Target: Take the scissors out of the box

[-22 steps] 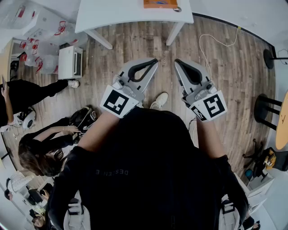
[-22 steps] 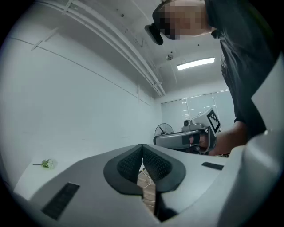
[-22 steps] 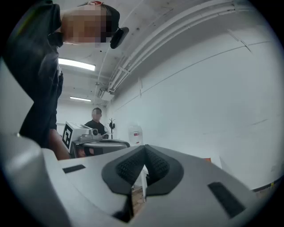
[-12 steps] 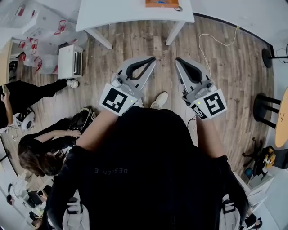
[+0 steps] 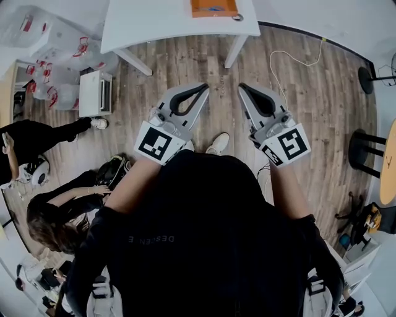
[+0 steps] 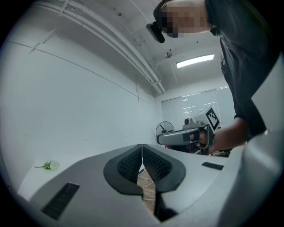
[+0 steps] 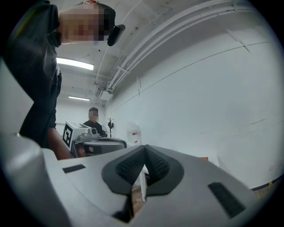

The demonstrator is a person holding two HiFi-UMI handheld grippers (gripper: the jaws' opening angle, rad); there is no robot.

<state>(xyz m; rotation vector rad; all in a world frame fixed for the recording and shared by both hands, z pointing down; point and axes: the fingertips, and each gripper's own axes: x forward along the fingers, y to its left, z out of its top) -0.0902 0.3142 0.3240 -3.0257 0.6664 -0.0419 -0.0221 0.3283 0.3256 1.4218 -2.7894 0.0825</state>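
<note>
Claws nearest us: we held the left claw [image 5: 205, 86] and right claw [image 5: 242, 87] level, both clenched on nothing. Farther off, on the white desk [image 5: 161, 21], sat the orange box [image 5: 213, 7]. We could not see the scissors, presumably inside it. We judged nothing done yet.

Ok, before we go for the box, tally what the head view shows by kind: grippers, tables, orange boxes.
Grippers: 2, the left gripper and the right gripper, both shut with nothing between the jaws
White table: 1
Orange box: 1, on the table
Total: 4
</note>
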